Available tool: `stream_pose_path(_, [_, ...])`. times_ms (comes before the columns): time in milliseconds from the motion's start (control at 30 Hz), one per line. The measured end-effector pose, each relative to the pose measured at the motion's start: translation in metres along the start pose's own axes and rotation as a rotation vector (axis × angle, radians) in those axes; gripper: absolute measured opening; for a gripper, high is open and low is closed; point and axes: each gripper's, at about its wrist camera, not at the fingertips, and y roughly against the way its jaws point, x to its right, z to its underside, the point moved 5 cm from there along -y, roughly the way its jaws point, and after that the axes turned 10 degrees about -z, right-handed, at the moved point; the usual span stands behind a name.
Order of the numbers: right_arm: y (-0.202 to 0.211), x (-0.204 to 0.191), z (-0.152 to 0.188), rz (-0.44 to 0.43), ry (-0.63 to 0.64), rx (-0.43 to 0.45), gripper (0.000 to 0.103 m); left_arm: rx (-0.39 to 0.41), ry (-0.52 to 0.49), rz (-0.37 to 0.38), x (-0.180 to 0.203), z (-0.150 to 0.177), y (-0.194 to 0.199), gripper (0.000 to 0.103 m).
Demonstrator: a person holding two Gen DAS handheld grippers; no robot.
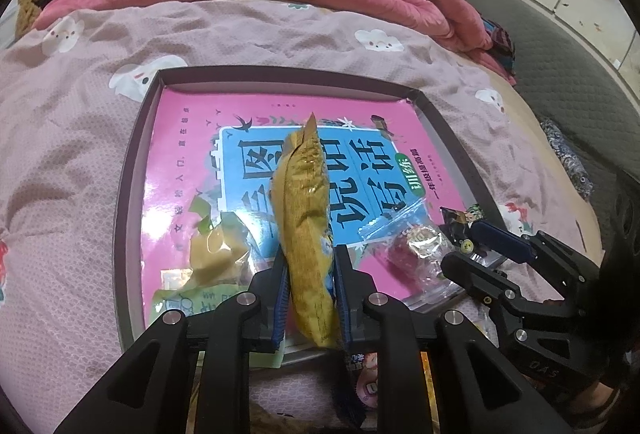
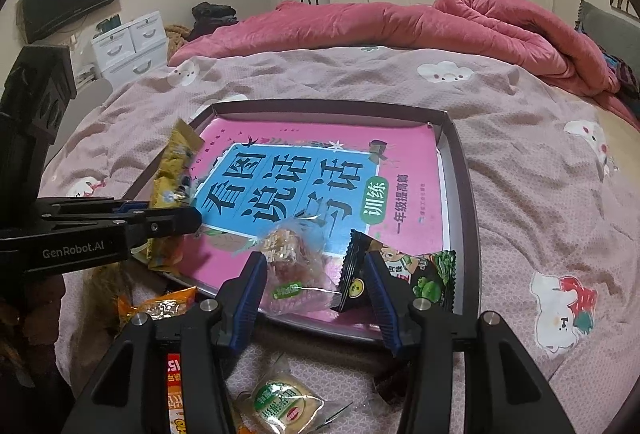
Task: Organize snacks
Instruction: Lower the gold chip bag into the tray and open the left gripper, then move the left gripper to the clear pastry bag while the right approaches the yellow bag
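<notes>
Biggest risk from here, I'd say: the left gripper [image 1: 310,298] is clenched on just the lower end of a long yellow snack packet [image 1: 306,218], so the floppy top could swing or slide out before it's over a free spot in the box lid [image 2: 460,169]. The right gripper [image 2: 316,274] is spread wide with nothing in it, hovering over a clear-wrapped candy [image 2: 292,266] and a black snack pouch [image 2: 400,274] lying on the pink workbook [image 2: 320,169] inside the lid. More snacks sit on the bed [image 2: 540,173] nearby, like a round green-label cake [image 2: 280,404].
</notes>
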Motion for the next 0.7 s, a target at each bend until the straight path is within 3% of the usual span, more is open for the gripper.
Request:
stream_pose_path(400, [0.008, 0.001, -0.003, -0.001, -0.014, 0.025, 0.051, 0.01, -0.007, 0.006, 0.003, 0.0, 0.005, 0.028])
stream_pose_path(533, [0.01, 0.002, -0.004, -0.004, -0.021, 0.03, 0.051, 0.019, -0.006, 0.009, 0.003, -0.001, 0.009, 0.038])
stream_pose_path(700, [0.013, 0.002, -0.005, -0.011, -0.028, 0.037, 0.055, 0.029, -0.008, 0.018, 0.005, -0.002, 0.015, 0.04])
